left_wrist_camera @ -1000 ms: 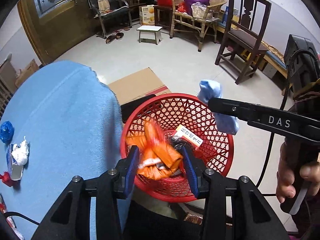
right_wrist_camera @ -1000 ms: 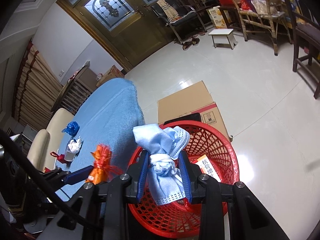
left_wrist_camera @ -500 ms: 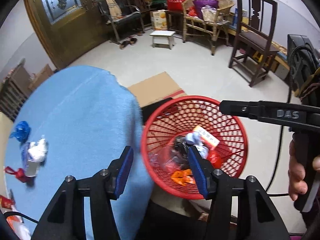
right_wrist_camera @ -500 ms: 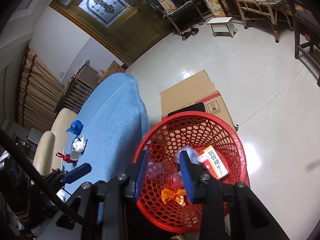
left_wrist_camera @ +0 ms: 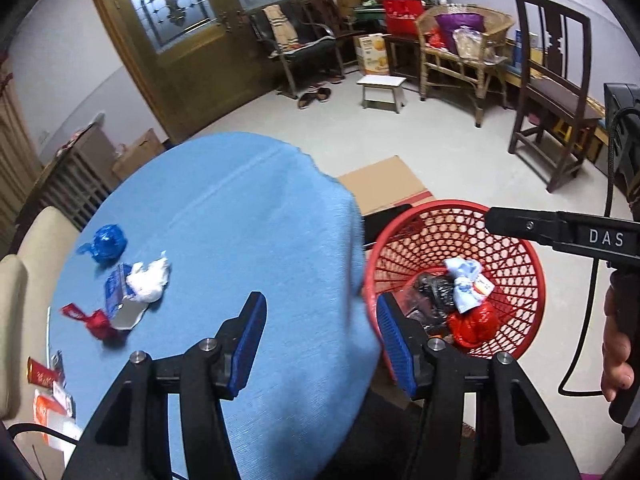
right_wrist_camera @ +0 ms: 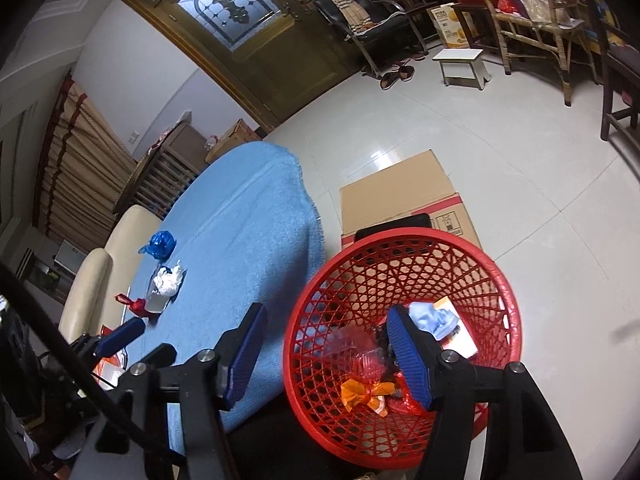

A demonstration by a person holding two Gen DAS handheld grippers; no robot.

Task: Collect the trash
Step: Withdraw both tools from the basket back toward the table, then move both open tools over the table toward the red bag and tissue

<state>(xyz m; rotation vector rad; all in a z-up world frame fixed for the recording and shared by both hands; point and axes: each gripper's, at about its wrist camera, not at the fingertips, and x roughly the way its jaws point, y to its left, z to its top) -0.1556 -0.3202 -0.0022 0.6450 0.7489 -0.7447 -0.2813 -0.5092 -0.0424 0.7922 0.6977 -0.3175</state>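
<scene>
The left gripper (left_wrist_camera: 318, 344) is seen at the lower centre of the left wrist view, its jaws held roughly half open with nothing between them, above the edge of the blue-clothed worktop (left_wrist_camera: 240, 216); the right gripper (right_wrist_camera: 326, 354) is seen at the lower centre of the right wrist view, its jaws opening and empty, one finger set over the worktop edge and the other over the red mesh basket (right_wrist_camera: 404, 440); in the left wrist view the right gripper is shown as a black bar at the right edge, held by a hand (left_wrist_camera: 618, 344) above the basket rim. Inside the basket a light blue face mask (left_wrist_camera: 464, 282), a red wrapper (left_wrist_camera: 474, 324), an orange wrapper (right_wrist_camera: 364, 394) and a small printed box (right_wrist_camera: 458, 332) are found lying together. On the worktop, at the left of both views, a crumpled blue bag (left_wrist_camera: 106, 242), a white tissue wad (left_wrist_camera: 148, 280), a red wrapper knot (left_wrist_camera: 96, 322) and a foil lid (left_wrist_camera: 126, 316) are left, close together. A flattened cardboard box (right_wrist_camera: 400, 196) is laid on the floor behind the basket.
</scene>
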